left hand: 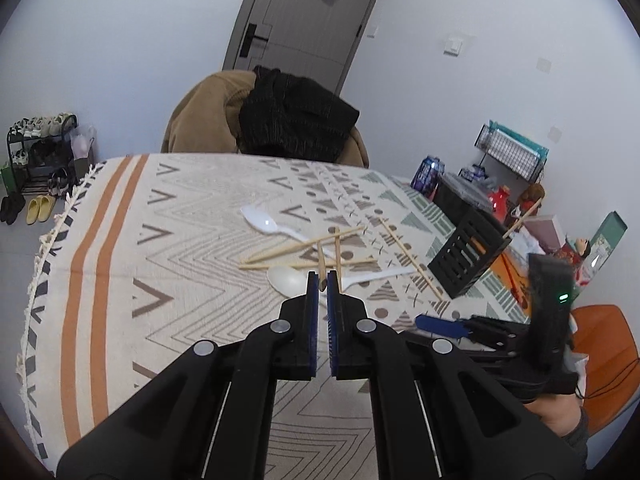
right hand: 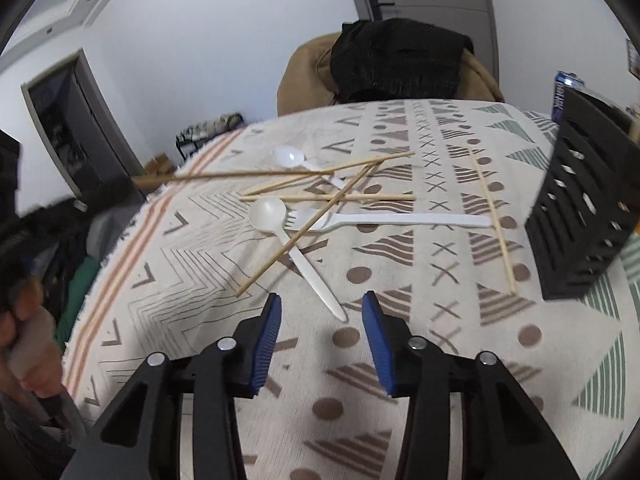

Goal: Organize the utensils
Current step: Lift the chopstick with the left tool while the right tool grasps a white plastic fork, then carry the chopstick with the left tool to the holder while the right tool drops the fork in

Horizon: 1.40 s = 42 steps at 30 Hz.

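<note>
My left gripper (left hand: 322,282) is shut on a wooden chopstick (left hand: 321,262) and holds it above the patterned tablecloth; the same chopstick shows in the right wrist view (right hand: 240,175), sticking in from the left. Several more chopsticks (right hand: 332,197), two white plastic spoons (right hand: 268,213) (right hand: 289,156) and a white plastic fork (right hand: 384,219) lie in a heap mid-table. A black slatted utensil holder (left hand: 468,256) stands at the right, with a chopstick leaning in it (left hand: 524,216). My right gripper (right hand: 321,312) is open and empty, just short of a spoon handle's tip.
A chair draped with brown and black clothes (left hand: 280,120) stands behind the table's far edge. Boxes, cans and a wire rack (left hand: 512,152) crowd the right end. A single chopstick (right hand: 494,220) lies beside the holder. A shoe rack (left hand: 40,152) stands on the floor at left.
</note>
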Each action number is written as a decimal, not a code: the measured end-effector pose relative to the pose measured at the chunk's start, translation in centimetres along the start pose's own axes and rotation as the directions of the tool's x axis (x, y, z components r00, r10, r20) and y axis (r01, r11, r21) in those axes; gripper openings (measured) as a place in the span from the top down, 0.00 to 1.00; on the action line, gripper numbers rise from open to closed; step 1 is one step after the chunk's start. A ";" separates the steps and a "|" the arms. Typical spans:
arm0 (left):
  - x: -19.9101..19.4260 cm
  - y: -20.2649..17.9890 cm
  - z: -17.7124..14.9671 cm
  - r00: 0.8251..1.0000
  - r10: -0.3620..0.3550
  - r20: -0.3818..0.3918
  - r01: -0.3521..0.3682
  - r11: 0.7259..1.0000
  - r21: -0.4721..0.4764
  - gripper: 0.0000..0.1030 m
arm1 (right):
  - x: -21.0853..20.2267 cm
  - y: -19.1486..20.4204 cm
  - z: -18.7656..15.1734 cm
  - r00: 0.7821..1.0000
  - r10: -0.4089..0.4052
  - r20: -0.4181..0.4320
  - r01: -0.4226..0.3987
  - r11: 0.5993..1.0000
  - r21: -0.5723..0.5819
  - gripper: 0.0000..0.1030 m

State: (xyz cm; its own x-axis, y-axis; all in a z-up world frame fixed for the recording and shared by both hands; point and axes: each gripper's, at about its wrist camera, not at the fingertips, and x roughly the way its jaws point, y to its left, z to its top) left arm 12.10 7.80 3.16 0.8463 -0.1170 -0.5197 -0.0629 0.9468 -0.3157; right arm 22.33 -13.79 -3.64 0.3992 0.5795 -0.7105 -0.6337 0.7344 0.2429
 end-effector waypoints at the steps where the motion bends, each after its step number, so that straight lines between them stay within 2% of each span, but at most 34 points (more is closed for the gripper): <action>1: -0.3 0.0 0.2 1.000 -0.002 0.017 0.002 1.000 -0.003 0.95 | 0.5 0.1 0.1 1.000 -0.009 -0.013 0.009 1.000 -0.010 0.63; 3: -0.9 -0.1 0.5 0.999 -0.002 0.043 0.002 1.000 -0.002 0.95 | 1.3 0.3 0.4 0.999 -0.019 -0.038 0.018 0.999 -0.030 0.65; 8: -1.8 -0.3 1.3 0.997 -0.005 0.083 0.004 1.000 0.007 0.95 | 3.4 1.2 0.3 0.994 -0.071 -0.084 0.061 0.992 -0.113 0.84; 12: -2.1 -0.3 1.6 0.996 -0.005 0.092 0.004 1.000 0.006 0.95 | 3.7 2.2 0.0 0.992 -0.107 -0.069 0.093 0.980 -0.174 0.85; 16: -2.3 -0.3 1.7 0.995 -0.005 0.097 0.005 1.000 -0.004 0.95 | 3.2 2.0 -0.1 0.996 -0.062 -0.069 0.049 0.984 -0.169 0.91; 22: -2.8 -1.0 2.2 0.993 -0.011 0.114 0.012 1.000 -0.006 0.95 | -0.5 1.0 -0.9 1.000 0.016 0.008 -0.015 0.993 -0.115 0.92; 30: -3.5 -3.2 2.9 0.988 -0.038 0.148 0.035 0.999 0.022 0.95 | -6.4 -1.4 -2.6 0.991 0.086 0.102 -0.082 0.996 -0.045 0.92; 36: -4.0 -4.7 3.4 0.985 -0.059 0.163 0.053 0.998 0.037 0.95 | -12.1 -3.1 -2.6 0.962 0.130 0.240 -0.134 0.991 0.000 0.92; 42: -4.7 -6.4 4.1 0.982 -0.076 0.175 0.065 0.996 0.067 0.95 | -15.3 -4.7 -2.1 0.941 0.106 0.322 -0.127 0.991 0.045 0.92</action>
State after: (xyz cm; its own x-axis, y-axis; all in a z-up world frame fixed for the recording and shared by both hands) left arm 10.75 3.53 10.86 0.9283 -0.1341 -0.3469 0.0276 0.9551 -0.2951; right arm 17.85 -26.85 4.67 0.5220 0.7367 -0.4298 -0.6490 0.6701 0.3603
